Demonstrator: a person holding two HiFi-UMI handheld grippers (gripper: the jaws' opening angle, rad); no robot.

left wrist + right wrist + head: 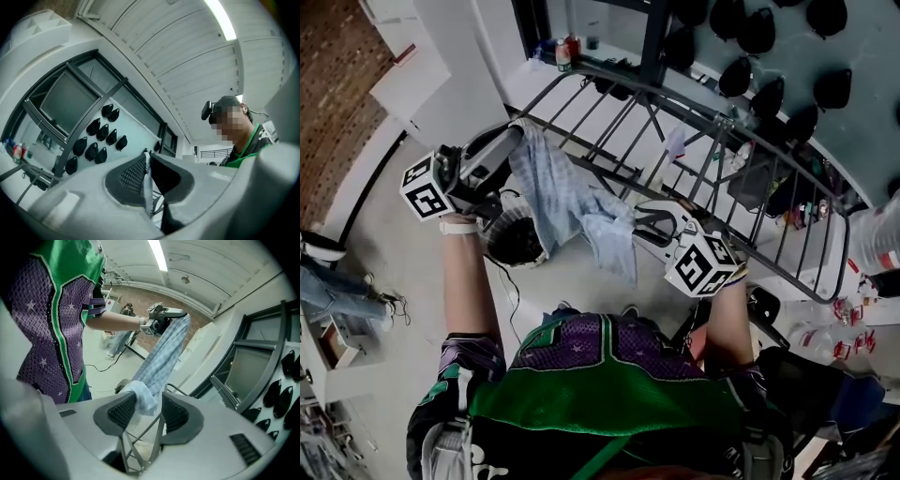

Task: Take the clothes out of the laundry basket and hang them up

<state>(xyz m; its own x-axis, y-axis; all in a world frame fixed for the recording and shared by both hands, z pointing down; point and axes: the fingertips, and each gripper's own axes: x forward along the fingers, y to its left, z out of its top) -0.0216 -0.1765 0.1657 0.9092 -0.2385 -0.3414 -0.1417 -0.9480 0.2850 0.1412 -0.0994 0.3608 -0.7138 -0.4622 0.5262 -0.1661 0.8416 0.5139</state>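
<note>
A light blue cloth (558, 192) hangs slack between my two grippers, above the dark metal drying rack (722, 178). My left gripper (517, 134) holds its upper end high at the left. In the left gripper view the jaws (148, 164) are shut on a thin edge of the cloth (148, 187). My right gripper (642, 218) is lower, at the cloth's other end by the rack's near bars. Its jaws (147, 411) stand open, with a bunched corner of the cloth (145, 399) resting loosely between them, above rack bars (140, 446). The dark round laundry basket (517, 239) stands on the floor below.
Several black caps (759, 37) hang on the wall behind the rack. Bottles (564, 52) stand at the rack's far end. A cable (511, 281) runs over the floor near the basket. Another person's legs (337, 291) are at the left; cluttered white shelving (862, 319) at the right.
</note>
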